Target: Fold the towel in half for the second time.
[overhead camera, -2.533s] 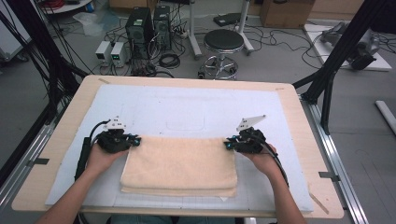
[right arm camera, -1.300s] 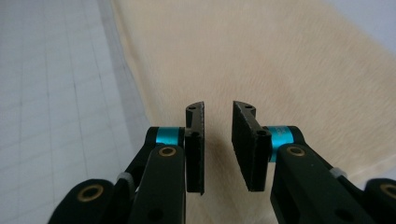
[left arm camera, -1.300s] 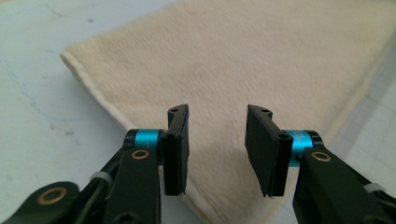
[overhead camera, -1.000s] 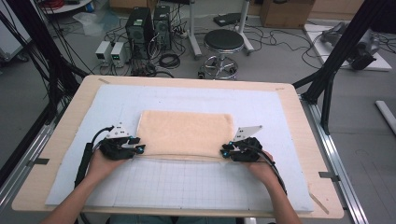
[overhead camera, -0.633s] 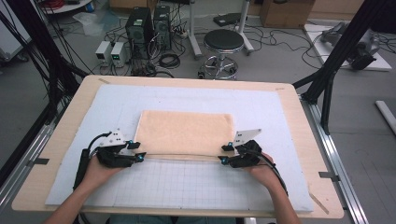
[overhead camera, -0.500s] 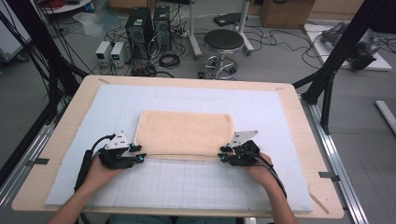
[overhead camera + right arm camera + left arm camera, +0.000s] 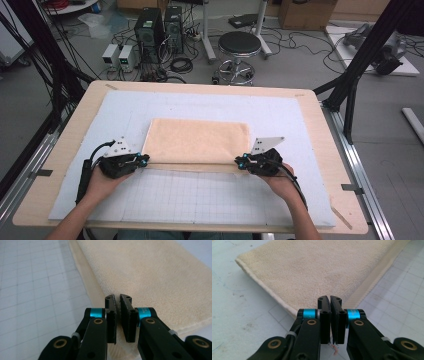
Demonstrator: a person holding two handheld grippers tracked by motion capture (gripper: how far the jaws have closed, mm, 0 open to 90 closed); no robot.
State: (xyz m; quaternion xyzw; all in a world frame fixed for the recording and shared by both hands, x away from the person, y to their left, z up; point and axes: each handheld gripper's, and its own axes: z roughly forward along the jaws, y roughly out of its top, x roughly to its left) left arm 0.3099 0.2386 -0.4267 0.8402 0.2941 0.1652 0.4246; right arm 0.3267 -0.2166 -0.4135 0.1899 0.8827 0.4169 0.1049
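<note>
Left gripper (image 7: 143, 160): jaws just closed, pinched together at the near-left corner of the folded towel (image 7: 197, 140); whether cloth is caught cannot be told. Right gripper (image 7: 239, 162): jaws likewise closed, at the near-right corner. Towel: laid flat mid-mat (image 7: 120, 107), beyond both grippers.

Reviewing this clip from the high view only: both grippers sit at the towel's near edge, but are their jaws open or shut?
Observer: The left gripper is shut. Its jaws have just been closing, right at the near corner of the towel.
Operator: And the right one?
Observer: The right gripper has just been closing too. A thin slit shows between its jaws, above the towel's edge; I cannot tell whether cloth is pinched.
Operator: Anything caught in the left jaws?
Observer: A short frayed thread hangs low between them.
</note>
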